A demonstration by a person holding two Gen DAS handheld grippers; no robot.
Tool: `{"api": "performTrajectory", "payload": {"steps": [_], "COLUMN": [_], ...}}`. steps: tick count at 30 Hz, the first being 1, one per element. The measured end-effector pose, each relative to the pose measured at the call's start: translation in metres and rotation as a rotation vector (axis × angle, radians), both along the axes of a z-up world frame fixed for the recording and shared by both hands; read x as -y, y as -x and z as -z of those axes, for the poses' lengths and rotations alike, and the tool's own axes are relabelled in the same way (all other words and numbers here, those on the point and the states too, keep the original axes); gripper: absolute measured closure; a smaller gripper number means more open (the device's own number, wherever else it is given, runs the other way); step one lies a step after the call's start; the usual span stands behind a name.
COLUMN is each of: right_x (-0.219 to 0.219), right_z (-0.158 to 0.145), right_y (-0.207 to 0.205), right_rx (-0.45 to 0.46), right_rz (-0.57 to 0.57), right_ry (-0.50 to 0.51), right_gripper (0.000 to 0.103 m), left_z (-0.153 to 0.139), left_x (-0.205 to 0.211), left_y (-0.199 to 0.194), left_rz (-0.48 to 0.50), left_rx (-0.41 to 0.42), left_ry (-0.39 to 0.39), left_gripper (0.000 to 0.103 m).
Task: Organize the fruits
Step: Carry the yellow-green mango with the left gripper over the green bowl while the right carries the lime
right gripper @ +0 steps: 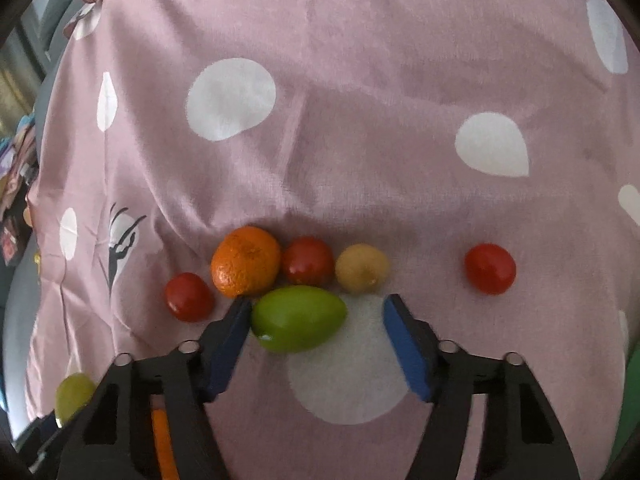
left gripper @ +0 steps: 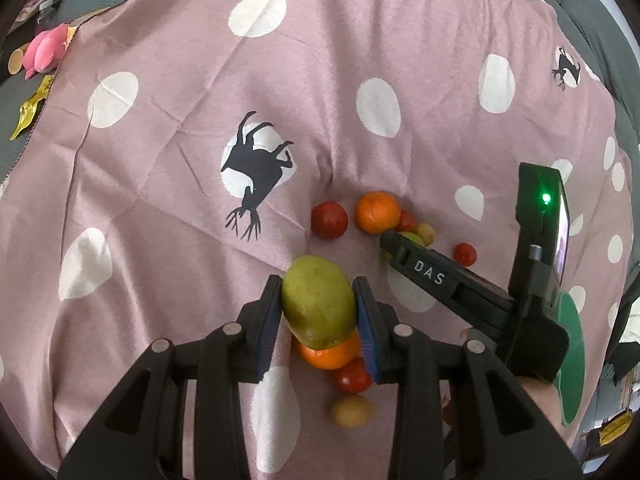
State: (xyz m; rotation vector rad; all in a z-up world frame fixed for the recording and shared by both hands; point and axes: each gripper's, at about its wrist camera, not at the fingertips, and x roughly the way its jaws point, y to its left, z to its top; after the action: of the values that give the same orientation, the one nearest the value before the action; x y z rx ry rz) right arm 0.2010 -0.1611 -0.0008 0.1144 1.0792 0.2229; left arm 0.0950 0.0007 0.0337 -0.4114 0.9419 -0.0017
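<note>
My left gripper (left gripper: 318,308) is shut on a yellow-green mango (left gripper: 319,306), held above an orange (left gripper: 332,354), a red tomato (left gripper: 352,376) and a small yellow fruit (left gripper: 351,410) on the pink spotted cloth (left gripper: 168,240). My right gripper (right gripper: 318,312) is open around a bright green mango (right gripper: 299,317) that lies against its left finger (right gripper: 228,340). Behind it lie an orange (right gripper: 246,261), two red tomatoes (right gripper: 308,260) (right gripper: 189,297) and a small yellow fruit (right gripper: 362,268). Another tomato (right gripper: 490,269) lies apart to the right. The right gripper also shows in the left wrist view (left gripper: 400,244).
The cloth is wrinkled and covers a grey surface (left gripper: 600,32). A pink plush toy (left gripper: 42,52) and gold wrappers (left gripper: 32,106) lie past the cloth's far left edge. A green object (left gripper: 570,360) sits at the right by the hand.
</note>
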Motion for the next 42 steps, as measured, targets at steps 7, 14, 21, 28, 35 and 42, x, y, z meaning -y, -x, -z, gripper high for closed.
{"api": "performTrajectory", "payload": {"steps": [7,14,21,28,35,42], "right_x": [0.007,0.03,0.058,0.067,0.095,0.145], "right_z": [-0.009,-0.035,-0.051,-0.078,-0.1,-0.111], "right_y": [0.021,0.081,0.111,0.127,0.146,0.159], "right_rx": [0.008,0.053,0.113,0.206,0.288,0.334], "right_rz": [0.04,0.1,0.163,0.179,0.235,0.378], "right_ry": [-0.054,-0.047,-0.044,-0.081,-0.109,-0.068], "right_gripper": [0.055,0.055,0.055,0.055,0.055,0.055], "left_z": [0.002,-0.003,-0.011,-0.021,-0.04,-0.052], "left_x": [0.007,0.025,0.046,0.066,0.091,0.141], "left_y": [0.0,0.006,0.014,0.018,0.027,0.022], "left_rz": [0.045,0.115,0.178,0.218,0.293,0.414], "left_rx": [0.0,0.016,0.048,0.078,0.133,0.151], "left_ry": [-0.017,-0.037,-0.056,-0.061,-0.056,-0.075], "left_gripper": [0.068,0.068,0.068,0.068,0.068,0.068]}}
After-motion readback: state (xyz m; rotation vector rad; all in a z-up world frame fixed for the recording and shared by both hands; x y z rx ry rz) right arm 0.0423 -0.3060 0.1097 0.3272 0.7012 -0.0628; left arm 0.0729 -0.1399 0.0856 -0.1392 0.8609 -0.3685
